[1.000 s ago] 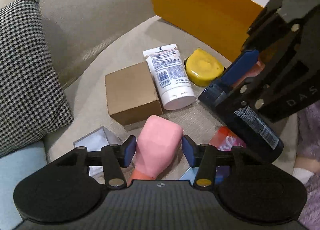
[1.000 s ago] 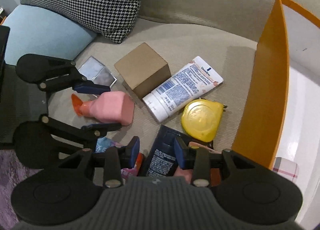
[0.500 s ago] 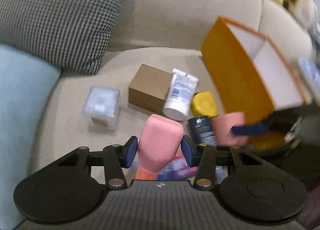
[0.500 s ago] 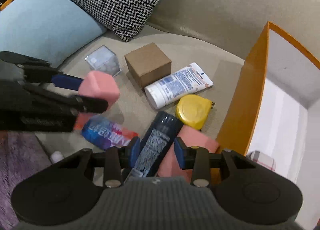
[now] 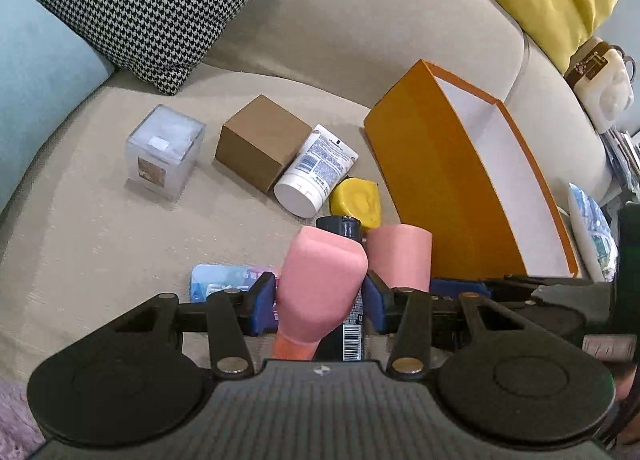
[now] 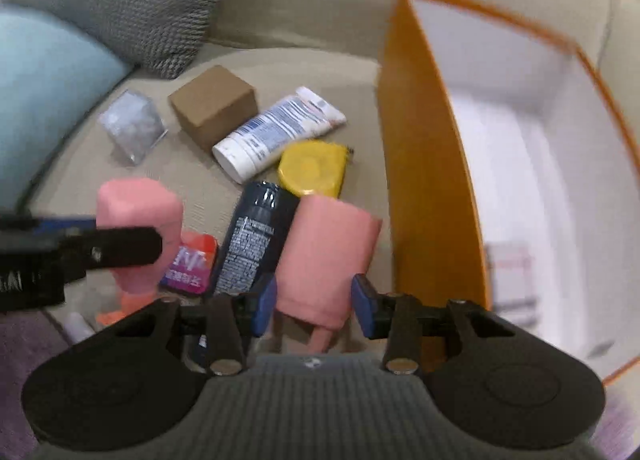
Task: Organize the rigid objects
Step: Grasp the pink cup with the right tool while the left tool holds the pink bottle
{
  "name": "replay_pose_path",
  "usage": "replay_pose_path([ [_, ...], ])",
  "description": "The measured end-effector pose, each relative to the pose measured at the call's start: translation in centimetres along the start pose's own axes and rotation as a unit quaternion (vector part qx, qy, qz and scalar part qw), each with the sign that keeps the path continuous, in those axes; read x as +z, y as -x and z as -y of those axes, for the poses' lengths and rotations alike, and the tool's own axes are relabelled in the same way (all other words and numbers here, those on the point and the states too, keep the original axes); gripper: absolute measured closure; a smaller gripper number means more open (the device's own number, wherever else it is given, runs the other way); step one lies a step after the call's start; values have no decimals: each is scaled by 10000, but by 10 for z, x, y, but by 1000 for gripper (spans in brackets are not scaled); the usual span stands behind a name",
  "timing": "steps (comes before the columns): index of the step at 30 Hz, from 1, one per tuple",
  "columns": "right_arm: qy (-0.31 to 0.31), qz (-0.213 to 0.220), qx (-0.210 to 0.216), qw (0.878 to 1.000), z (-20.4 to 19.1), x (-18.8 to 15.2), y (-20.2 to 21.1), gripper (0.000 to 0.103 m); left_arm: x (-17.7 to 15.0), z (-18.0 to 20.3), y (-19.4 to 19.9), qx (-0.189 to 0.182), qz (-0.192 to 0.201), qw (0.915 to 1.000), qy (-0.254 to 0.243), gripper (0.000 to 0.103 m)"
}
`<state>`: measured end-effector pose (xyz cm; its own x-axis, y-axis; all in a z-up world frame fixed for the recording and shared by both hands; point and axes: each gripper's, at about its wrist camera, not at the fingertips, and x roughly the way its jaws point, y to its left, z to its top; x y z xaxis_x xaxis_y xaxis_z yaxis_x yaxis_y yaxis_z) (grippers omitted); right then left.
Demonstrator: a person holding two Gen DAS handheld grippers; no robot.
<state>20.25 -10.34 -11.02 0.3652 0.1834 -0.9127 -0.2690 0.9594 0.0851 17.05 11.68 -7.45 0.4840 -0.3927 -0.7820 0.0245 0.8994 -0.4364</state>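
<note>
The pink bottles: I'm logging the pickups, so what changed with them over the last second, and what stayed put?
The left gripper, clamped on its pink bottle throughout, has raised it off the sofa. The right gripper now brackets the second pink bottle, lifted up beside the orange box; its pads look just short of touching. The brown box, clear cube, white tube and yellow tape measure stayed put.
</note>
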Motion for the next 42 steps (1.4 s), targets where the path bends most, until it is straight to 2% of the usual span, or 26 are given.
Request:
replay_pose_path([
  [6, -577, -72, 108, 9983, 5, 13, -9, 48, 0, -3, 0, 33, -14, 9999, 132, 50],
  [14, -516, -160, -110, 9985, -2, 23, -26, 47, 3, -6, -7, 68, -74, 9997, 236, 50],
  [20, -450, -142, 31, 9989, 0, 21, -23, 48, 4, -6, -5, 93, -104, 9994, 330, 50],
  [27, -116, 210, 410, 9989, -2, 20, 18, 48, 4, 14, 18, 95, 126, 9996, 246, 50],
  [33, 294, 739, 808, 9936, 8, 17, 73, 48, 6, 39, 53, 0, 398, 9990, 220, 50],
  [38, 587, 1176, 826, 9879, 35, 19, 121, 48, 19, 77, 70, -292, 541, 9981, 36, 50],
  [42, 603, 1280, 692, 9875, 72, 21, 145, 48, 29, 111, 66, -691, 462, 9965, 4, 50],
])
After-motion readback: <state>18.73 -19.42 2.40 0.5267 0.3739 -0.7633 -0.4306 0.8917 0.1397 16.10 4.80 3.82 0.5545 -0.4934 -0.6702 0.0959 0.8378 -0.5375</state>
